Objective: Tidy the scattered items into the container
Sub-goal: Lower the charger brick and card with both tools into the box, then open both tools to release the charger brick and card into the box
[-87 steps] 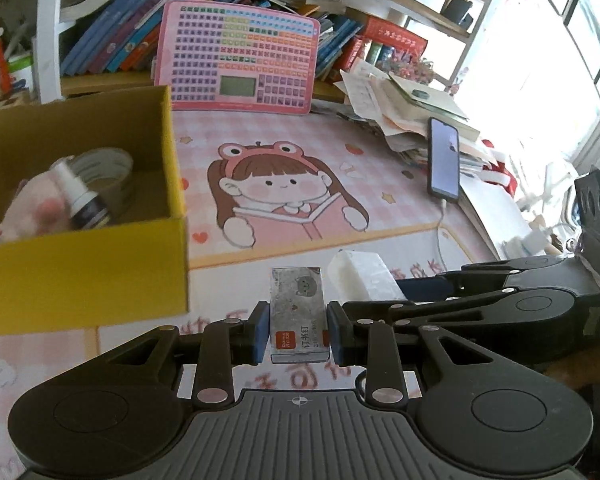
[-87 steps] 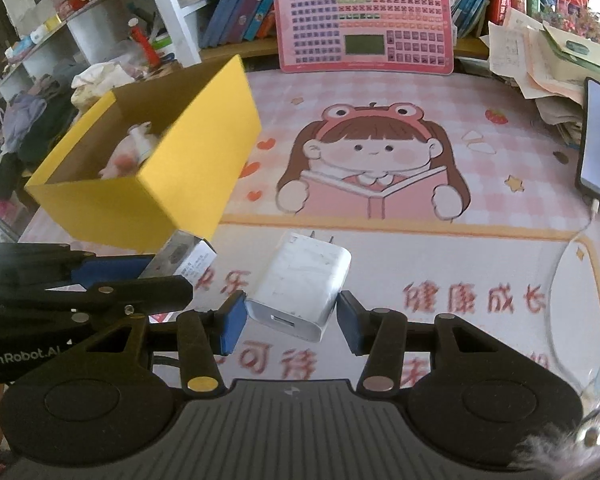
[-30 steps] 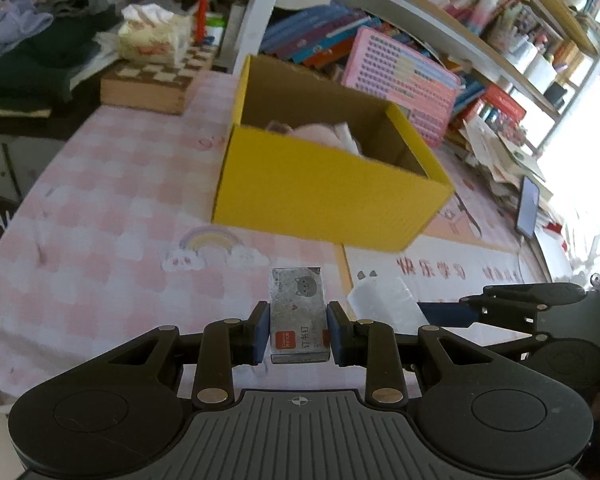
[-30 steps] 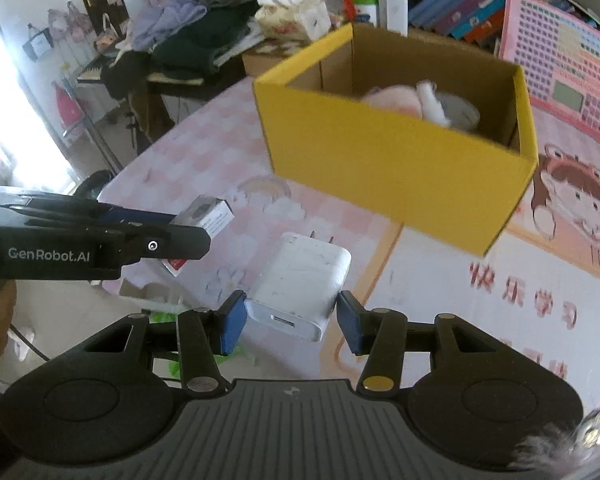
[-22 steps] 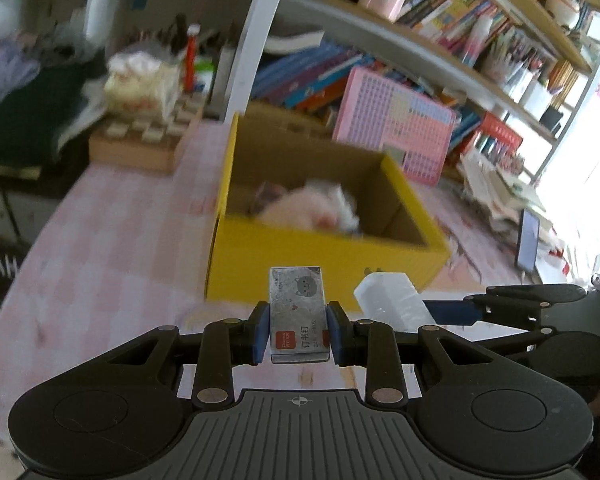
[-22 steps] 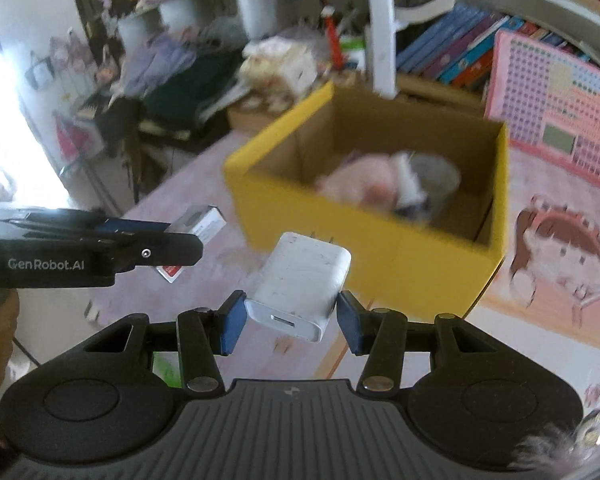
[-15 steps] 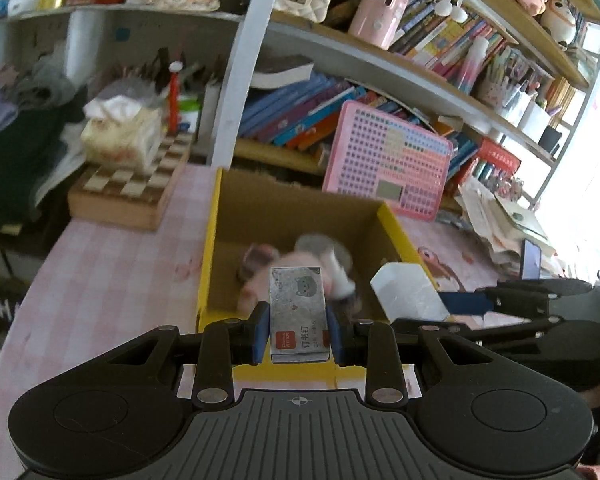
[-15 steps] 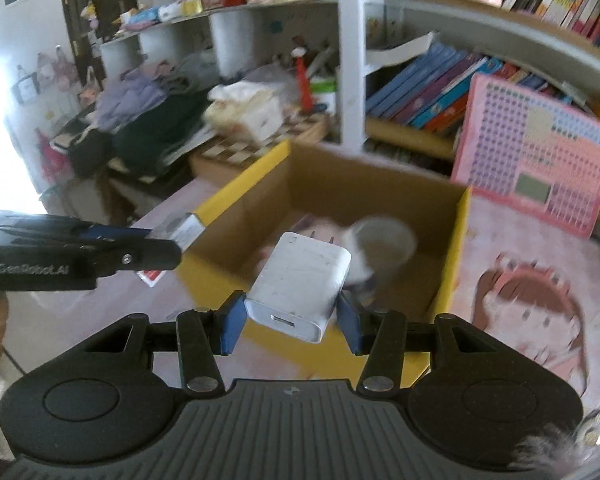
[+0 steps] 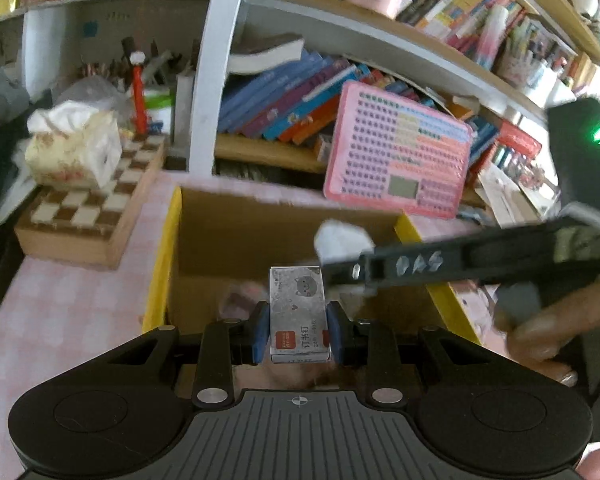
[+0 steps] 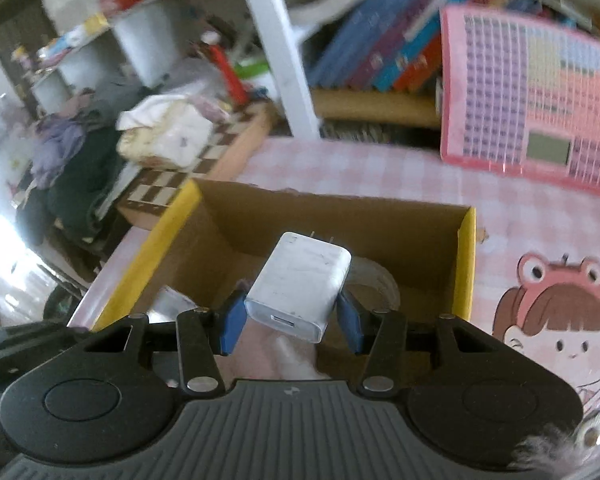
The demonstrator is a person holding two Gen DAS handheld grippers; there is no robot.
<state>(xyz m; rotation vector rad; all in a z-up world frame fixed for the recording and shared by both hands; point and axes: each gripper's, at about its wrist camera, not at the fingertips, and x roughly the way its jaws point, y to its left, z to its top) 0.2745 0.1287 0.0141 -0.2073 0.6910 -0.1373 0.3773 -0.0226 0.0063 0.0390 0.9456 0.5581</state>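
Two grippers are carrying loads over the yellow cardboard box (image 9: 162, 256). The left gripper (image 9: 298, 330) is clamping a small staple box (image 9: 298, 312) between its blue pads, at lower centre of the left wrist view. The right gripper (image 10: 291, 316) is clamping a white charger (image 10: 300, 284) at centre of the right wrist view, prongs pointing away from the camera. Both items are hanging above the box opening, where a pink soft toy (image 10: 296, 360) and a tape roll (image 10: 374, 280) are lying.

Risks, as judged from this position:
- The right gripper is crossing the right half of the left wrist view, close to the staple box. Simultaneous release is risking a collision between the two tools.
- The charger is sitting skewed between the pads, so it may be slipping early.
- A drop near the yellow rim may be bouncing an item onto the pink checked table (image 10: 340, 168).
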